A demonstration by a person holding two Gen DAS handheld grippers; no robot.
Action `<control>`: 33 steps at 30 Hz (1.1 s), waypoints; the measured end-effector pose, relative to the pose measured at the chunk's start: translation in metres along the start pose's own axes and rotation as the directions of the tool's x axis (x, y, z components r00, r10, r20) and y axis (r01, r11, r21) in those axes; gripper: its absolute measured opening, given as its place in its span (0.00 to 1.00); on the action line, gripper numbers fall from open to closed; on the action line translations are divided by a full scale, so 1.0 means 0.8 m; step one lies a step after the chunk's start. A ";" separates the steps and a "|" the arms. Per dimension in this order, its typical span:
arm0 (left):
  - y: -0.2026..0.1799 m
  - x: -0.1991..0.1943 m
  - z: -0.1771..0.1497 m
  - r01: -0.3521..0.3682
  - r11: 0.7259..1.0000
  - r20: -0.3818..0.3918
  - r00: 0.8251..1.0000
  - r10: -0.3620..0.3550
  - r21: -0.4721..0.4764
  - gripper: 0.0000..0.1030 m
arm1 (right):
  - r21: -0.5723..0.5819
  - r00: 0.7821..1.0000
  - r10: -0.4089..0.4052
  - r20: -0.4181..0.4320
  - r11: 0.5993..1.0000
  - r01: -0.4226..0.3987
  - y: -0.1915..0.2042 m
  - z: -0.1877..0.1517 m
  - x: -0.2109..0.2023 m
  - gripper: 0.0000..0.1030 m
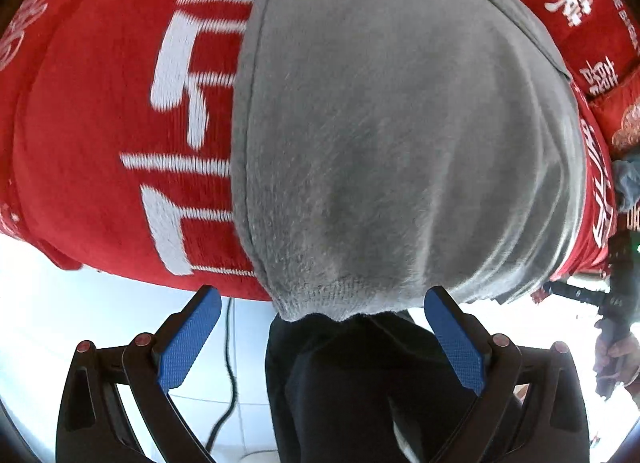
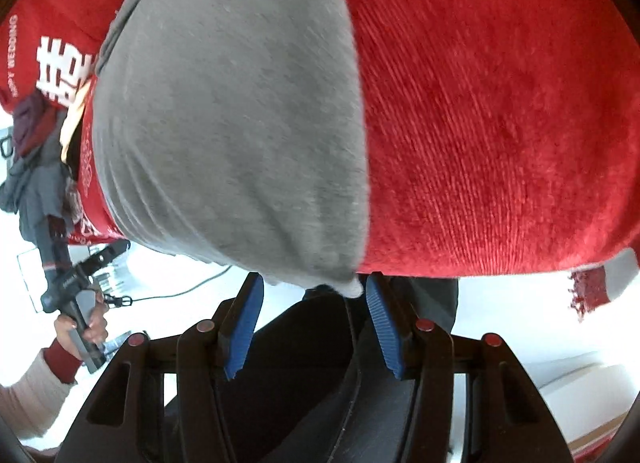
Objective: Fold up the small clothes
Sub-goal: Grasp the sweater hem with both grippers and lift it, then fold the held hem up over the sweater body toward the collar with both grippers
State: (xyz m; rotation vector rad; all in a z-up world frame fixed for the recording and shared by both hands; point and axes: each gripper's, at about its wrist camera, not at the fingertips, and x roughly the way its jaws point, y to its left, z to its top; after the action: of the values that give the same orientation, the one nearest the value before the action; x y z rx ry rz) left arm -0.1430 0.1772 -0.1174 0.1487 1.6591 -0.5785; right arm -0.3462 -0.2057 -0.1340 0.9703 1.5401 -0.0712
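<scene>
progress: early, we judge | garment: grey, flat on red cloth, near hem at table edge, no fold visible | left gripper: jaws wide, empty, at the hem | right gripper: jaws narrower, empty, around hem corner | left: grasp, fold

Garment on the cloth

Garment lies centre frame on the cloth; cloth spreads left and right.
</scene>
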 end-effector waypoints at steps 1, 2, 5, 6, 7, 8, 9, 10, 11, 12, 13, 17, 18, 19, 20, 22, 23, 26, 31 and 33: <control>0.003 0.004 -0.003 0.010 1.000 -0.002 1.000 -0.010 -0.010 0.99 | -0.009 1.000 0.006 0.003 1.000 -0.006 -0.003 0.000 0.004 0.56; 0.007 0.007 -0.006 0.015 1.000 -0.004 1.000 -0.015 -0.014 0.99 | -0.013 1.000 0.017 -0.002 1.000 -0.017 -0.007 0.001 0.009 0.56; 0.005 0.017 -0.008 0.026 1.000 0.000 1.000 -0.026 -0.007 0.99 | -0.053 0.998 0.035 -0.042 0.998 -0.038 -0.002 0.003 0.025 0.56; 0.001 0.020 -0.009 0.034 0.999 0.002 0.999 -0.034 -0.004 0.99 | -0.073 0.998 0.037 -0.049 0.996 -0.041 0.001 0.002 0.026 0.58; -0.003 0.022 -0.010 0.041 0.999 0.003 0.999 -0.041 0.000 0.99 | -0.099 0.997 0.050 -0.057 0.994 -0.055 0.007 0.002 0.028 0.58; -0.007 0.024 -0.010 0.050 0.999 0.003 0.999 -0.050 0.005 0.99 | -0.109 0.996 0.061 -0.058 0.992 -0.067 0.009 0.003 0.026 0.58; -0.010 0.026 -0.010 0.049 0.999 0.004 0.999 -0.049 0.008 0.99 | -0.117 0.996 0.076 -0.056 0.990 -0.082 0.011 0.002 0.026 0.58; -0.014 0.027 -0.008 0.045 0.999 0.004 0.999 -0.045 0.009 0.99 | -0.119 0.995 0.090 -0.052 0.988 -0.096 0.014 0.003 0.025 0.58; -0.016 0.028 -0.008 0.041 0.999 0.004 0.999 -0.041 0.010 0.99 | -0.118 0.994 0.102 -0.050 0.987 -0.107 0.015 0.004 0.026 0.58; -0.019 0.030 -0.012 0.039 0.999 0.006 0.999 -0.039 0.010 0.99 | -0.115 0.993 0.107 -0.049 0.987 -0.112 0.014 0.004 0.027 0.58; -0.020 0.030 -0.013 0.039 0.999 0.006 0.999 -0.039 0.008 0.99 | -0.111 0.992 0.117 -0.050 0.986 -0.122 0.011 0.003 0.029 0.58; -0.016 0.032 -0.027 0.048 0.999 0.005 0.999 -0.048 -0.001 0.87 | -0.065 0.987 0.154 -0.052 0.985 -0.157 0.006 0.000 0.028 0.52; -0.011 0.032 -0.034 0.048 0.999 0.005 0.999 -0.048 -0.004 0.83 | -0.046 0.984 0.169 -0.050 0.984 -0.172 0.005 0.000 0.028 0.44; -0.011 0.030 -0.038 0.050 0.999 0.004 0.999 -0.050 -0.009 0.74 | -0.004 0.980 0.194 -0.047 0.981 -0.194 0.002 0.001 0.028 0.20; -0.005 0.029 -0.040 0.065 0.998 -0.002 0.998 -0.065 -0.016 0.60 | 0.024 0.976 0.212 -0.041 0.977 -0.211 0.004 0.002 0.031 0.11; 0.003 0.026 -0.040 0.102 0.994 -0.021 0.994 -0.103 -0.023 0.30 | 0.063 0.964 0.264 -0.017 0.963 -0.262 0.011 0.003 0.029 0.11; 0.007 0.025 -0.042 0.146 0.989 -0.032 0.989 -0.147 -0.030 0.13 | 0.071 0.958 0.287 -0.010 0.956 -0.285 0.019 0.002 0.028 0.10; 0.009 0.009 -0.041 0.195 0.980 -0.026 0.980 -0.196 -0.033 0.11 | 0.085 0.936 0.352 0.015 0.932 -0.352 0.034 0.000 0.016 0.10; 0.004 -0.038 -0.028 0.281 0.960 0.031 0.959 -0.281 -0.010 0.10 | 0.082 0.900 0.428 0.081 0.897 -0.434 0.072 0.003 -0.014 0.10; 0.004 -0.058 -0.015 0.315 0.949 0.063 0.947 -0.314 -0.002 0.10 | 0.071 0.884 0.453 0.119 0.884 -0.462 0.087 0.008 -0.030 0.10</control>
State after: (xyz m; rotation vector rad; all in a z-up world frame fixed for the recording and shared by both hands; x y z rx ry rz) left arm -0.1438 0.1963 -0.0730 -0.1455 1.6361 -0.8058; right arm -0.3017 -0.1772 -0.0827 1.3684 1.1894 0.1415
